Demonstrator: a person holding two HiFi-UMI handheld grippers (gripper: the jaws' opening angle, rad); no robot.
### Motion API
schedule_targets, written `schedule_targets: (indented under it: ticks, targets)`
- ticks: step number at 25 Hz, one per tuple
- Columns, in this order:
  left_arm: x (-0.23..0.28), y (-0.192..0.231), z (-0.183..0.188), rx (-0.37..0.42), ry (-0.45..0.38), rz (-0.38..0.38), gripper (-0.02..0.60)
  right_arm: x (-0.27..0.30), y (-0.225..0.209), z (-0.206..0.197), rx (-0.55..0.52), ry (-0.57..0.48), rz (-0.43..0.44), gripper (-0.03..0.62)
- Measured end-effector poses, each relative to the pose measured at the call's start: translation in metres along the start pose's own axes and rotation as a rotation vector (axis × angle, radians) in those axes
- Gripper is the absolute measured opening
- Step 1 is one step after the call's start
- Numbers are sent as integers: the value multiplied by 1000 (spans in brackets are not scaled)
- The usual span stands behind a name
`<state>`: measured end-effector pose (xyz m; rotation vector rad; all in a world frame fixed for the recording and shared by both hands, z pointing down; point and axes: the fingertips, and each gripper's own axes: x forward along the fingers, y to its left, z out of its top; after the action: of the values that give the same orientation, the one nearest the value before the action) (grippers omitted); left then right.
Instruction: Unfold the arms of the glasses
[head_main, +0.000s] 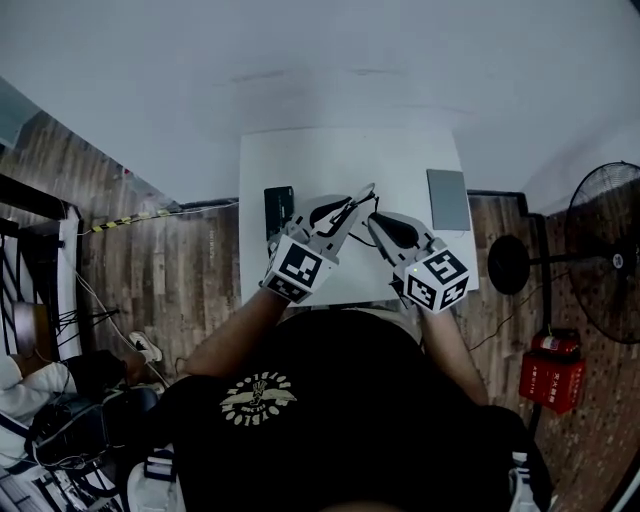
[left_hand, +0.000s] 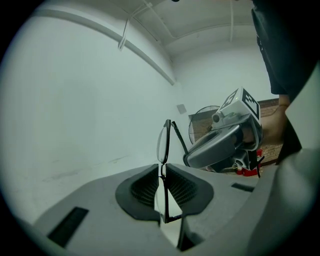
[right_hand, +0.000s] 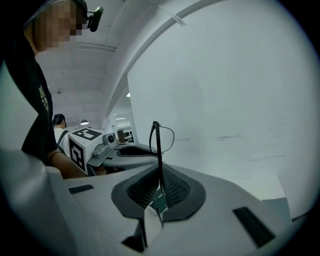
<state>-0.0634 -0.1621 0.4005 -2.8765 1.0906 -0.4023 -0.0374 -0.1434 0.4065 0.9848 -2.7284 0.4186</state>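
Two risks stand out while the glasses (left_hand: 164, 142) hang in the air above the white tabletop (head_main: 350, 160), held between both grippers. The left gripper (left_hand: 162, 176) has its fingers closed on the frame front, seen edge-on, and the right gripper (right_hand: 160, 189) has its fingers closed on a thin black bar that looks like one arm. Swinging that arm too far, or off its hinge line, could strain the hinge or bend the frame, and either narrow pinch could slip and drop the glasses.
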Motion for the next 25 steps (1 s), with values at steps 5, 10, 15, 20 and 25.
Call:
schedule_targets:
  ticks: [5, 10, 15, 20, 25]
  targets:
    - [-14, 14, -6, -12, 24, 52, 48, 7, 7, 1, -40, 19, 15, 14]
    - [-24, 20, -9, 3, 12, 72, 48, 9, 11, 6, -55, 15, 11, 15]
    - [-26, 28, -13, 4, 16, 80, 48, 12, 9, 6, -66, 28, -6, 14]
    - [-24, 29, -12, 17, 5, 70, 48, 8, -1, 10, -74, 31, -39, 14]
    - [-22, 27, -11, 42, -4, 45, 48, 4, -3, 11, -85, 44, -68, 14]
